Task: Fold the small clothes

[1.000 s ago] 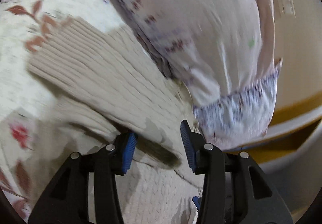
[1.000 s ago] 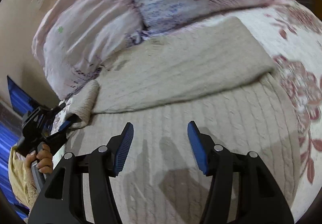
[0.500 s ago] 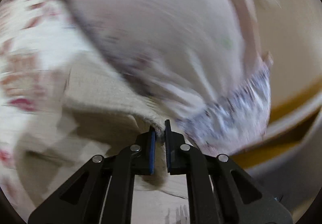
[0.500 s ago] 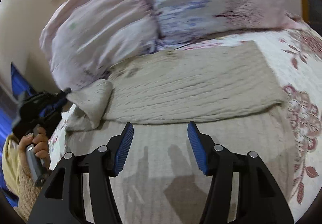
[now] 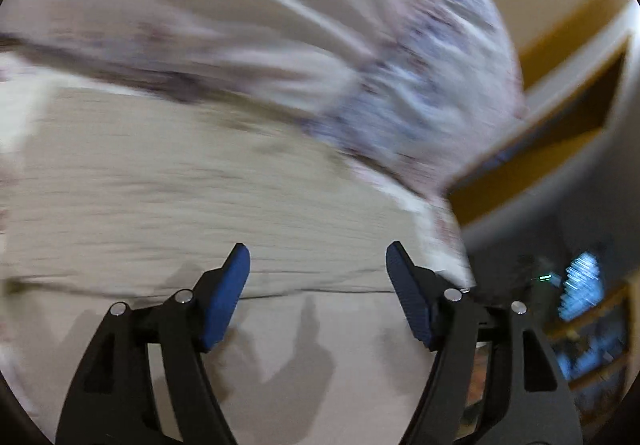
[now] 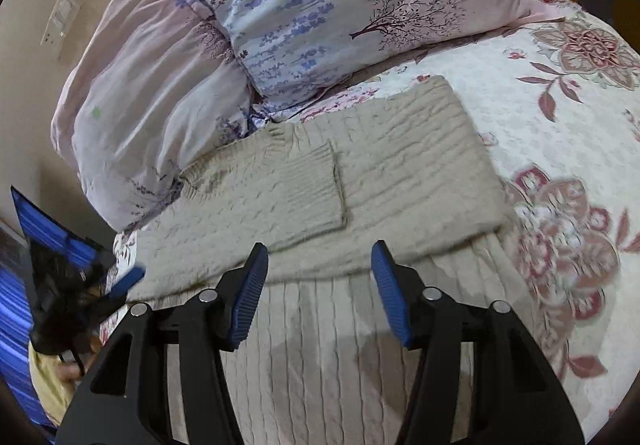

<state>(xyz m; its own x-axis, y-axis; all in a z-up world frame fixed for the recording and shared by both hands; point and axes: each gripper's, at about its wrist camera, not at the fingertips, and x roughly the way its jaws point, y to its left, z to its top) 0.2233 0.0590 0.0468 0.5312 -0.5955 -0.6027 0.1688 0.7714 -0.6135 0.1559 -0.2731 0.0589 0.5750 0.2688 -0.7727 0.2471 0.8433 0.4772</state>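
A beige knitted sweater (image 6: pixel 392 181) lies flat on the floral bedspread (image 6: pixel 560 149), with one sleeve (image 6: pixel 312 189) folded across its chest. My right gripper (image 6: pixel 318 269) is open and empty, hovering over the sweater's lower body. My left gripper (image 5: pixel 318 265) is open and empty above the sweater's (image 5: pixel 168 197) folded edge; this view is motion-blurred. The left gripper also shows at the left edge of the right wrist view (image 6: pixel 120 285), beside the sweater's left side.
Two pillows, one pink (image 6: pixel 152 85) and one with purple flowers (image 6: pixel 360 5), lie against the wall behind the sweater. The bed edge (image 5: pixel 452 245) and dark furniture (image 5: pixel 580 317) are to the right in the left wrist view.
My left gripper shut on the sleeve cuff, carried it over the chest, then opened and pulled back. The sleeve now lies folded across the sweater. My right gripper stayed open.
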